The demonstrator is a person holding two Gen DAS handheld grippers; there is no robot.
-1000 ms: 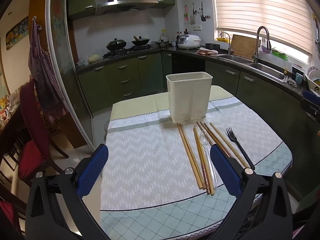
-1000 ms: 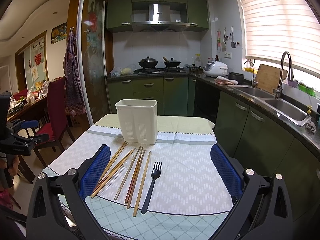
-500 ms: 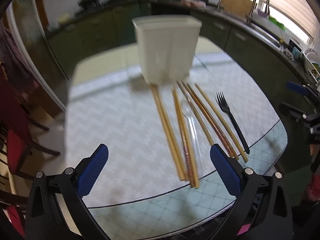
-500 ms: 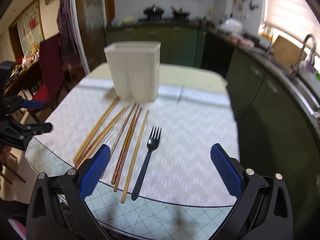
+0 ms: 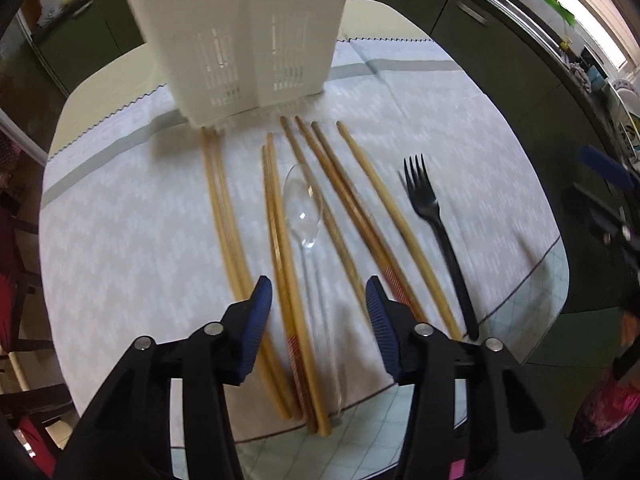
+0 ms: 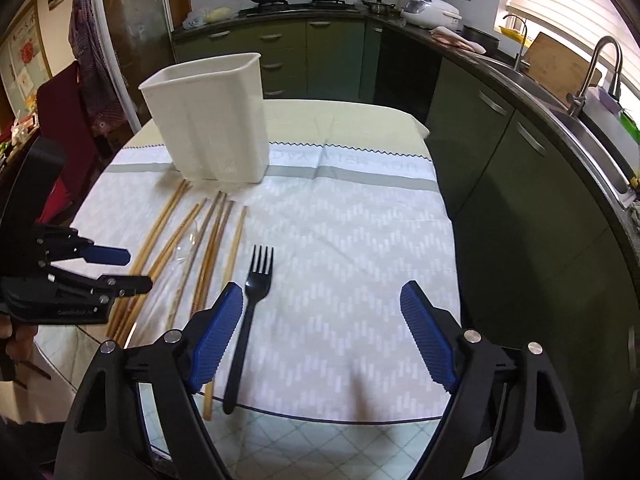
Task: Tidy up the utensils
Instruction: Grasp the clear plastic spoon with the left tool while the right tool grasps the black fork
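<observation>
A white slotted utensil holder (image 5: 240, 36) stands at the far side of the table; it also shows in the right wrist view (image 6: 208, 120). Several wooden chopsticks (image 5: 280, 240), a clear plastic spoon (image 5: 304, 208) and a black plastic fork (image 5: 436, 232) lie on the cloth in front of it. My left gripper (image 5: 318, 296) is open, low over the near ends of the chopsticks and the spoon's handle, which lie between its fingers. My right gripper (image 6: 320, 312) is open and empty, its left finger just right of the fork (image 6: 252, 308).
The round table's near edge (image 5: 520, 344) lies just past the utensil ends. A patterned cloth (image 6: 360, 260) covers the table. Green kitchen cabinets (image 6: 500, 152) and a sink (image 6: 600, 120) run along the right. A red chair (image 6: 60, 120) stands at the left.
Both grippers have dropped and moved forward toward the table. The left gripper's fingers have narrowed around the chopstick ends and spoon handle. The right gripper has come beside the fork.
</observation>
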